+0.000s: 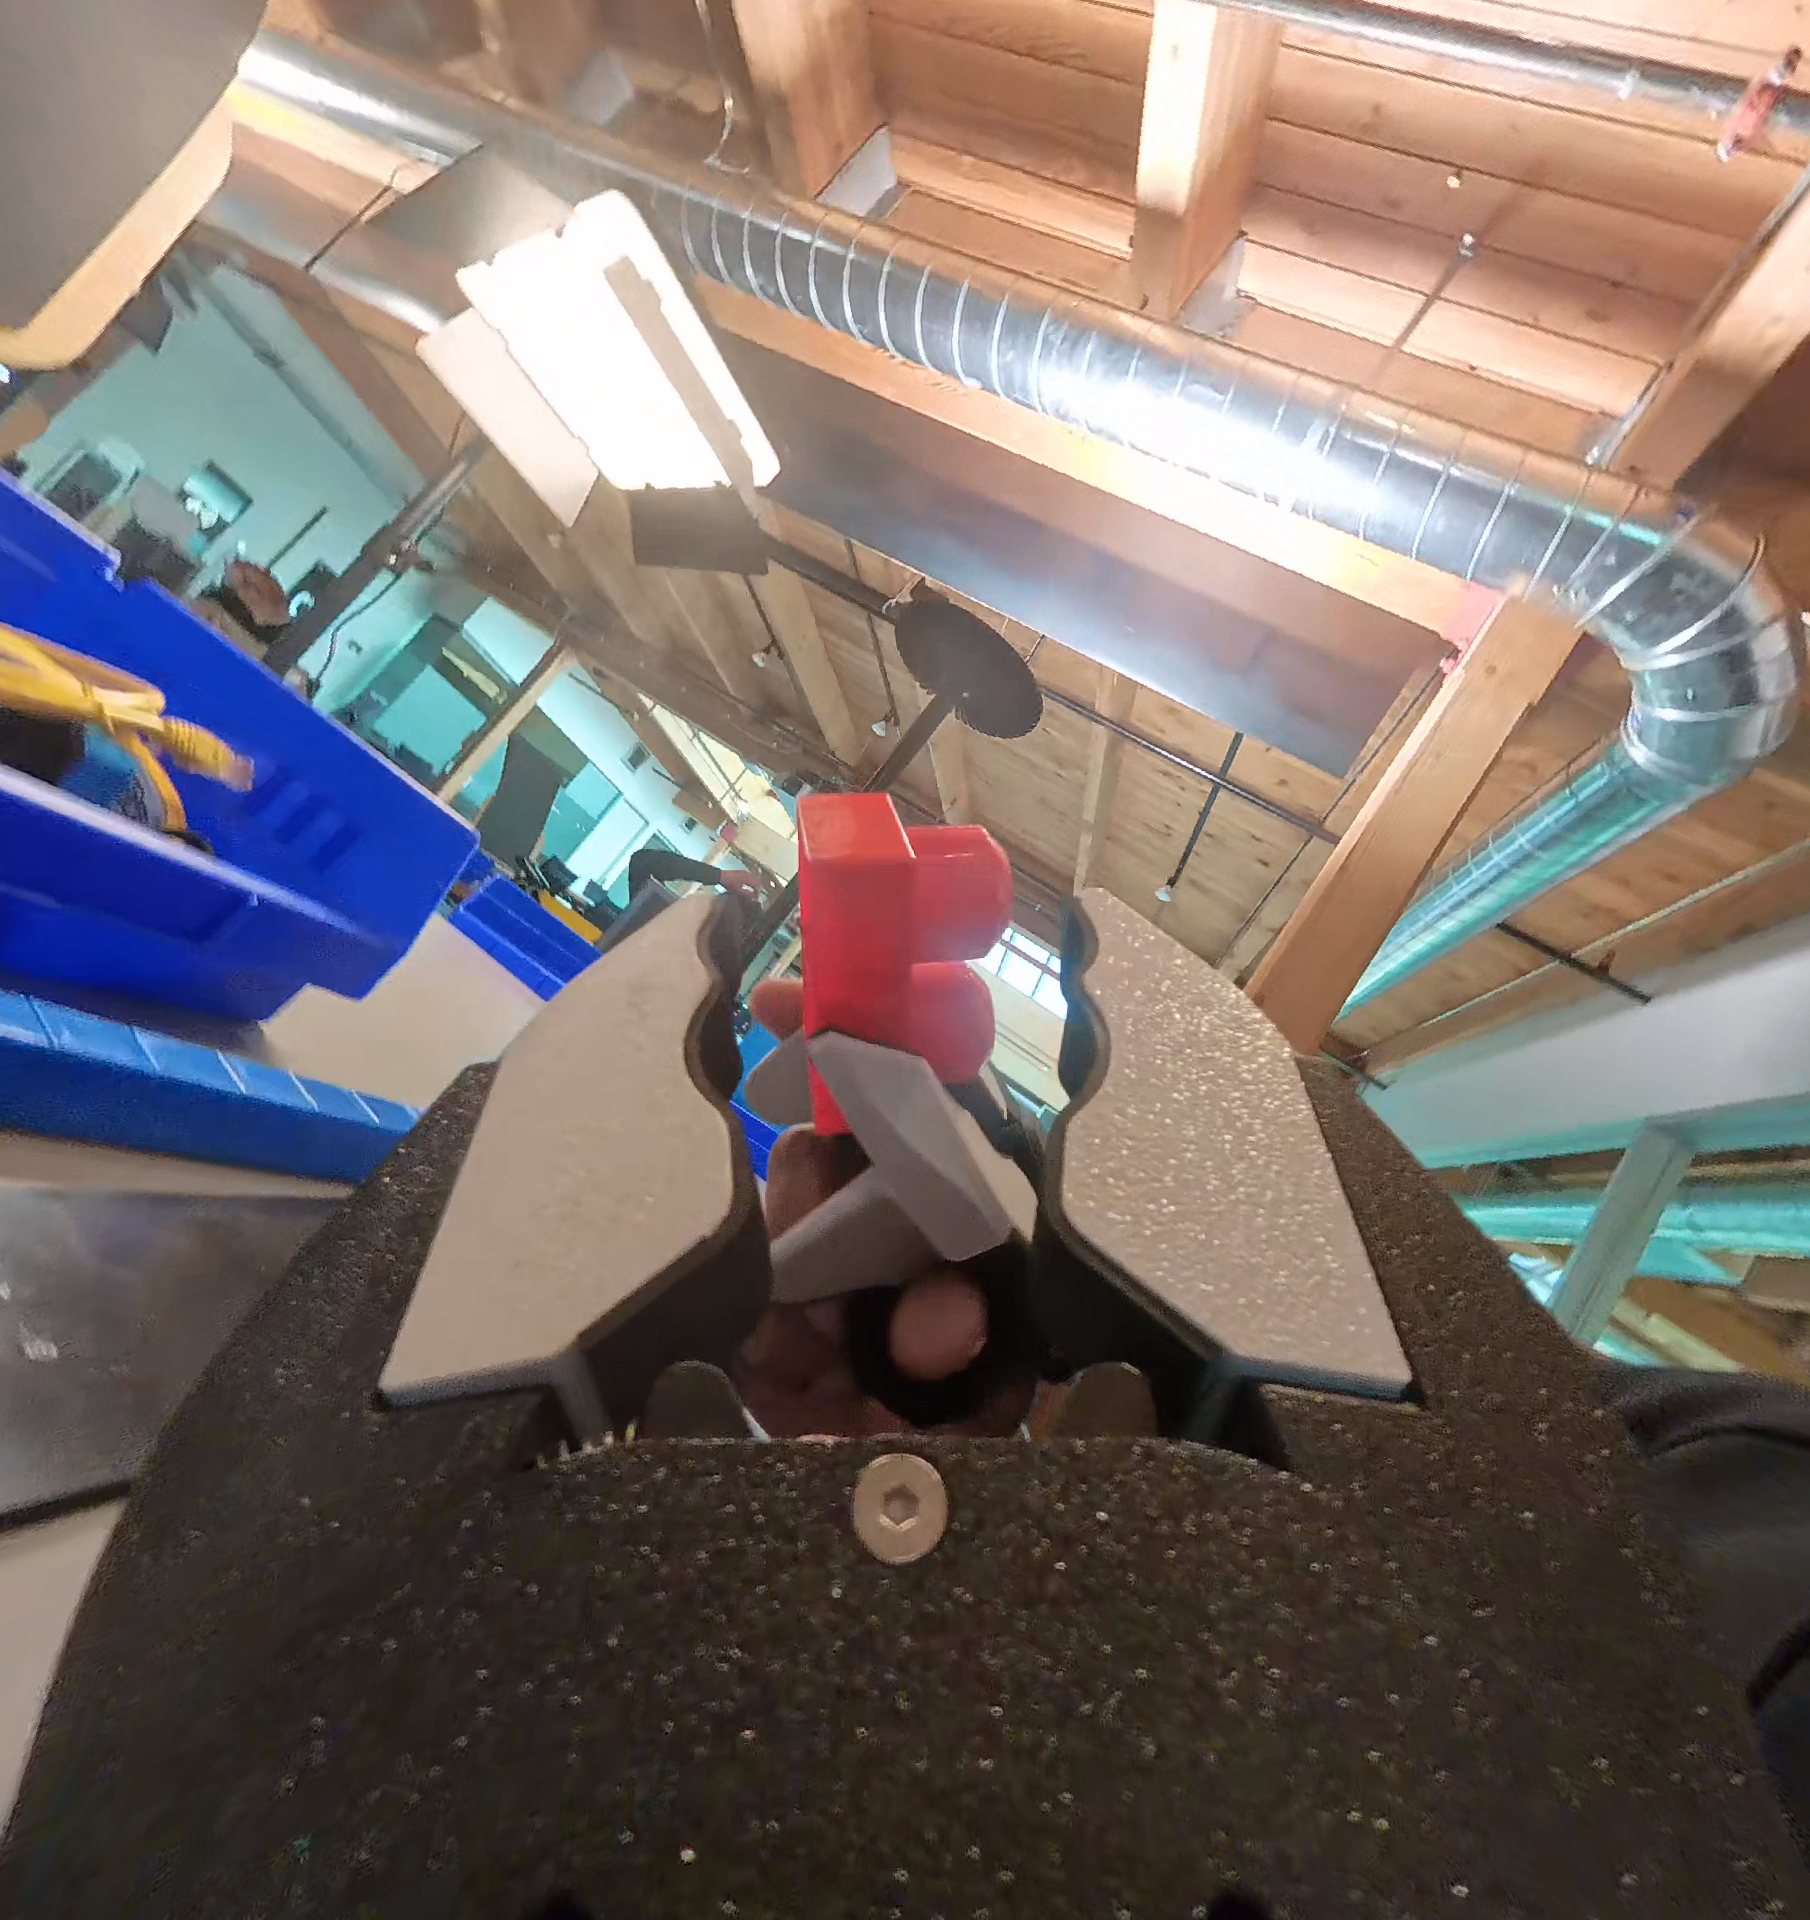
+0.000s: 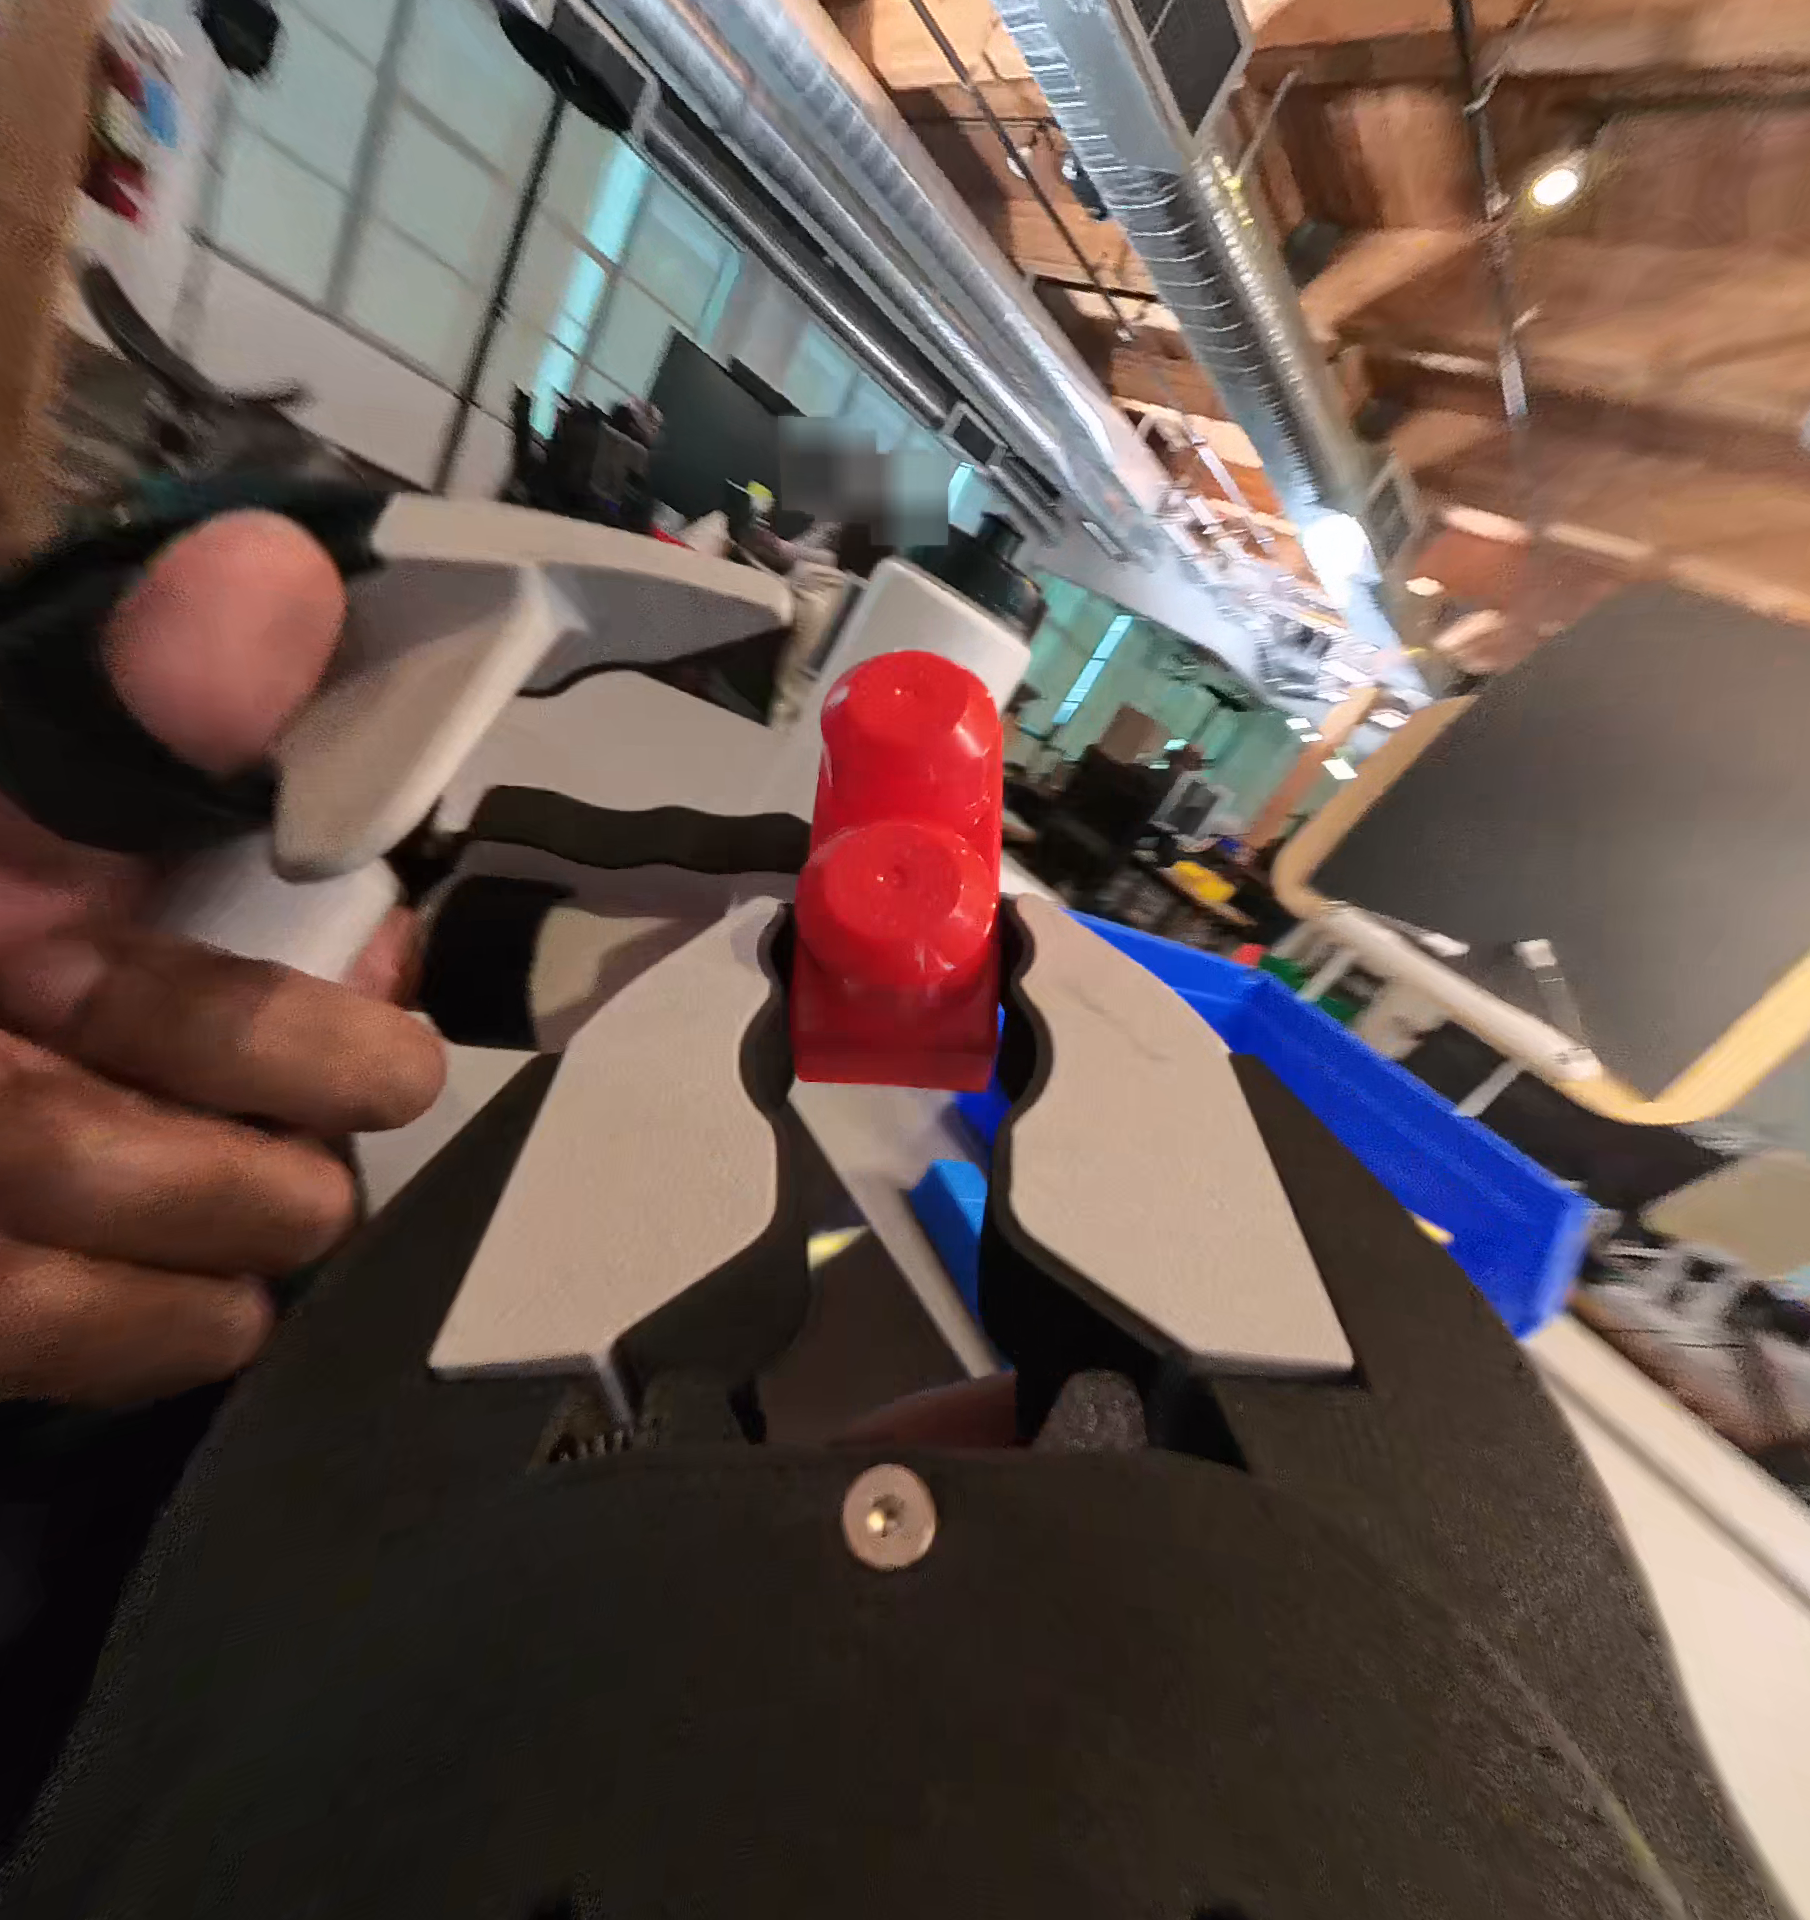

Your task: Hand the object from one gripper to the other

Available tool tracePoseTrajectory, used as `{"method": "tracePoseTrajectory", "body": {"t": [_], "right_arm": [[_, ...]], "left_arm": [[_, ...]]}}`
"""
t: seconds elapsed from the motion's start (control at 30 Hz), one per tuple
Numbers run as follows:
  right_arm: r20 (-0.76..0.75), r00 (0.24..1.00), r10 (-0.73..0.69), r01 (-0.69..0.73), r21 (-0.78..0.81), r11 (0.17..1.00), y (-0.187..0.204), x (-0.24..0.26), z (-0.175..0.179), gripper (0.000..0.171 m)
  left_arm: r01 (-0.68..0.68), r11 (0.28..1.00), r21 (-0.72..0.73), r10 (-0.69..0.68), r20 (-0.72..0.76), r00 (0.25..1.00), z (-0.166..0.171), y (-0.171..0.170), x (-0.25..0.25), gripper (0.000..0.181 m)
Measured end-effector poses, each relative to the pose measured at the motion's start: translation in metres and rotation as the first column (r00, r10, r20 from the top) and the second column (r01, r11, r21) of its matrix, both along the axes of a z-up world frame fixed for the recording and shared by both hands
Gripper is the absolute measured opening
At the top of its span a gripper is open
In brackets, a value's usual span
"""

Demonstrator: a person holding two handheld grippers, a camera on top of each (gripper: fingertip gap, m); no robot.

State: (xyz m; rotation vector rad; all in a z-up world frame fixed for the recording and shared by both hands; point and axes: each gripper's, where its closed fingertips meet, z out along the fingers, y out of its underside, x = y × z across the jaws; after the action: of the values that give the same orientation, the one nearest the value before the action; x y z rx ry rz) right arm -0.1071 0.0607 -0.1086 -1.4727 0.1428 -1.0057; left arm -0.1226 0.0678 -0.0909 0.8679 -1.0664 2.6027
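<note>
The red toy brick (image 2: pixel 896 935), with two round studs, is clamped between the fingertips of my right gripper (image 2: pixel 896 914), which is shut on its base. In the left wrist view the brick (image 1: pixel 880 935) sits in the gap between the tips of my left gripper (image 1: pixel 896 914), which is open and touches it on neither side. The right gripper's grey fingers (image 1: pixel 901 1143) hold the brick from below there. In the right wrist view the left gripper (image 2: pixel 802 727) reaches in from the left, jaws apart, held by a gloved hand (image 2: pixel 153 987).
Blue bins (image 1: pixel 205 883) stand at the left, one holding a yellow cable (image 1: pixel 101 707). A blue bin (image 2: pixel 1348 1091) also lies behind the right gripper on a pale table (image 2: pixel 1711 1558). Both cameras tilt up toward a wooden ceiling with metal ducts (image 1: pixel 1192 364). My two grippers' fingertips are within a few centimetres of each other.
</note>
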Motion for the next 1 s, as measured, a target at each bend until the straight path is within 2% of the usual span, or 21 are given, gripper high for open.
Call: {"method": "tracePoseTrajectory", "body": {"t": [0.1, 0.2, 0.27, 0.37, 0.43, 0.5, 0.57, 0.67, 0.73, 0.8, 0.9, 1.0], "right_arm": [[-0.186, 0.948, 0.257, -0.237, 0.127, 0.963, 0.005, -0.017, 0.005, 0.037], [-0.305, 0.796, 0.523, -0.462, 0.252, 0.85, 0.009, -0.045, 0.01, 0.037], [-0.335, 0.727, 0.599, -0.519, 0.301, 0.8, 0.008, -0.054, 0.011, 0.037], [-0.368, 0.706, 0.605, -0.515, 0.32, 0.795, 0.007, -0.054, 0.008, 0.036], [-0.385, 0.722, 0.575, -0.484, 0.313, 0.817, 0.005, -0.05, 0.004, 0.037], [-0.379, 0.773, 0.508, -0.419, 0.297, 0.858, 0.002, -0.043, 0.001, 0.037], [-0.336, 0.861, 0.382, -0.311, 0.246, 0.918, -0.005, -0.031, -0.001, 0.043], [-0.277, 0.929, 0.244, -0.206, 0.159, 0.966, -0.014, -0.026, -0.003, 0.047], [-0.25, 0.951, 0.184, -0.155, 0.132, 0.979, -0.021, -0.025, -0.003, 0.047], [-0.204, 0.972, 0.12, -0.095, 0.132, 0.987, -0.029, -0.024, 0.002, 0.047], [-0.103, 0.995, -0.015, 0.019, 0.038, 0.999, -0.041, -0.023, 0.002, 0.047], [0.007, 0.99, -0.141, 0.141, -0.099, 0.985, -0.048, -0.02, -0.005, 0.047]], "left_arm": [[-0.015, 0.999, 0.037, 0.011, 0.115, 0.993, 0.008, 0.001, -0.008, 0.067], [0.001, 0.996, 0.091, -0.017, 0.185, 0.983, 0.008, -0.008, -0.017, 0.07], [0.031, 0.994, 0.109, -0.055, 0.217, 0.975, 0.009, -0.014, -0.024, 0.07], [0.078, 0.987, 0.142, -0.115, 0.27, 0.956, 0.009, -0.023, -0.035, 0.043], [0.066, 0.985, 0.157, -0.108, 0.276, 0.955, 0.007, -0.026, -0.033, 0.04], [0.045, 0.985, 0.168, -0.09, 0.269, 0.959, 0.006, -0.027, -0.027, 0.04], [0.001, 0.985, 0.173, -0.046, 0.258, 0.965, 0.006, -0.026, -0.018, 0.039], [-0.134, 0.964, 0.231, 0.047, 0.348, 0.936, 0.013, -0.022, -0.012, 0.039], [-0.275, 0.912, 0.305, 0.098, 0.487, 0.868, 0.017, -0.024, -0.011, 0.039], [-0.442, 0.822, 0.36, 0.113, 0.657, 0.745, 0.017, -0.027, -0.011, 0.04], [-0.671, 0.645, 0.365, 0.024, 0.869, 0.495, 0.006, -0.036, -0.009, 0.04], [-0.799, 0.515, 0.311, -0.114, 0.949, 0.295, -0.012, -0.044, -0.004, 0.039]]}}
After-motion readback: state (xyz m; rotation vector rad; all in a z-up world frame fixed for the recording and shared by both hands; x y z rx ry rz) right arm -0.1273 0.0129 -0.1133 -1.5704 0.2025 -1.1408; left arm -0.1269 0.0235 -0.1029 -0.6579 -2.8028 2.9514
